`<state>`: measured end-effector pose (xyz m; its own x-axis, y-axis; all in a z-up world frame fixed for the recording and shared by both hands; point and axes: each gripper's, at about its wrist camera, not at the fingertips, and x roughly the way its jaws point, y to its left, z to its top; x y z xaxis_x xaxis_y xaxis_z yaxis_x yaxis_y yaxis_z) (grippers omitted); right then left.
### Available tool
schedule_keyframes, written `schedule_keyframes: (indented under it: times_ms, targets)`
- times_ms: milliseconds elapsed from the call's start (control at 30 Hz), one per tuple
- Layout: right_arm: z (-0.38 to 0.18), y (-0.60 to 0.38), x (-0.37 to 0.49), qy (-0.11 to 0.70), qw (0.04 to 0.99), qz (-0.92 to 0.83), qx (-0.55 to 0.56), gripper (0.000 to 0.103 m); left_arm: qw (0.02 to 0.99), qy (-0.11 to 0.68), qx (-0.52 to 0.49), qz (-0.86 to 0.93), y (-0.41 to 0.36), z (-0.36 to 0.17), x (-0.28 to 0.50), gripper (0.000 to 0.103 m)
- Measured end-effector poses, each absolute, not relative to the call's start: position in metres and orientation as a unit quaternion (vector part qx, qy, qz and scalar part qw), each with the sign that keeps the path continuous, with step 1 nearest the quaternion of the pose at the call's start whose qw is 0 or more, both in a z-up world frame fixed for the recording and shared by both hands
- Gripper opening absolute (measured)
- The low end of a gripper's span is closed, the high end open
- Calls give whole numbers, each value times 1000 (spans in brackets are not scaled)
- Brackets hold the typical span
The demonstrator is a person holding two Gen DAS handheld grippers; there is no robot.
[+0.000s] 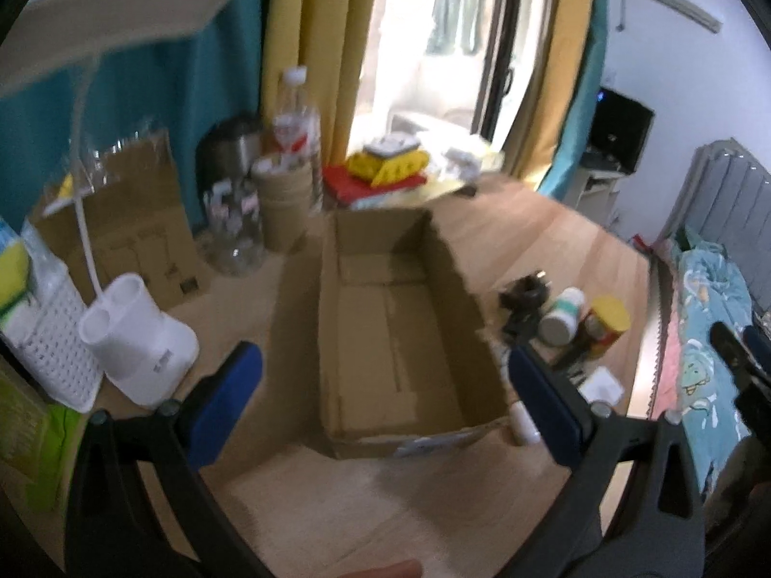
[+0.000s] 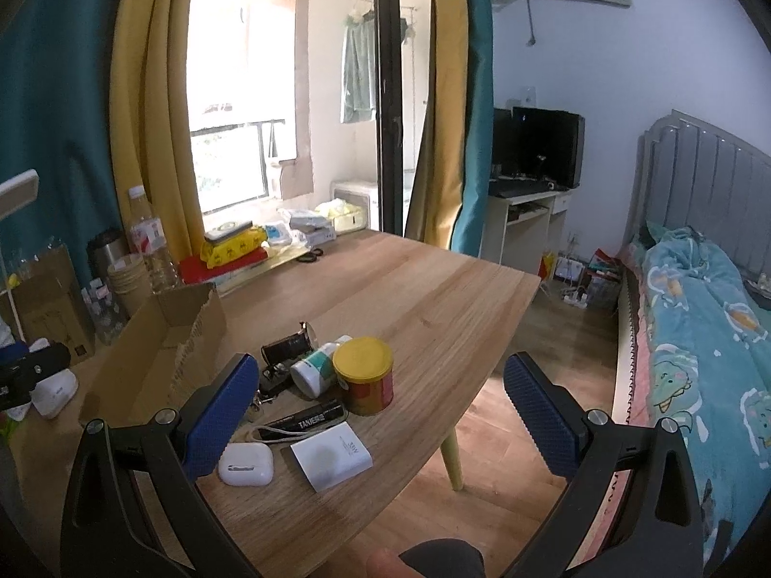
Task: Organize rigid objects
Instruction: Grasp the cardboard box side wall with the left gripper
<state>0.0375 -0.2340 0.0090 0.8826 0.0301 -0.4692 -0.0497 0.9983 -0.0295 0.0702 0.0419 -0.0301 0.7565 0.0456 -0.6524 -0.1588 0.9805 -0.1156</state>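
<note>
An empty cardboard box (image 1: 395, 327) lies on the wooden table (image 2: 409, 289), its open top facing up. My left gripper (image 1: 385, 380) hovers over its near end, open and holding nothing. To the box's right sit a yellow-lidded tin (image 2: 364, 375), a white bottle with a green label (image 2: 318, 368) on its side, a black flashlight (image 2: 308, 421), a white earbud case (image 2: 245, 465), a white charger block (image 2: 332, 455) and dark small items (image 2: 284, 354). My right gripper (image 2: 380, 409) hangs open above this cluster, empty. The tin (image 1: 607, 325) and bottle (image 1: 561, 315) also show in the left wrist view.
A white desk lamp (image 1: 139, 337), white mesh basket (image 1: 53, 337), glass jar (image 1: 236, 226), paper cups (image 1: 284, 202), water bottle (image 1: 296, 120) and a second carton (image 1: 130, 221) crowd the left. Stacked packets (image 2: 231, 245) lie at the back. A bed (image 2: 698, 361) stands beyond the table's right edge.
</note>
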Motion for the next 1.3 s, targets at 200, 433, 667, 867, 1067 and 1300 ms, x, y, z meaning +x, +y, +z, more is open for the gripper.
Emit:
schedule_keyframes:
  times_ms: [200,433,667,867,1067,1300]
  targets:
    - [-10,-237,62,265,964,20,-20,103,909,403,-92,62,56,-65,100,102]
    - [-31,-237,82,294,955,28,-20,103,886,448,-101,58,59,-92,114,102]
    - [-42,-235,91,292,955,38,-29,103,859,499,-113,35,57,-111,124,83]
    - [-47,-233,95,302,951,58,-40,103,849,509,-138,24,62,-118,126,75]
    - [-47,-232,97,298,951,65,-44,103,846,513,-146,14,64,-117,126,44]
    - [-44,-234,97,297,951,74,-47,103,836,520,-177,9,76,-121,123,15]
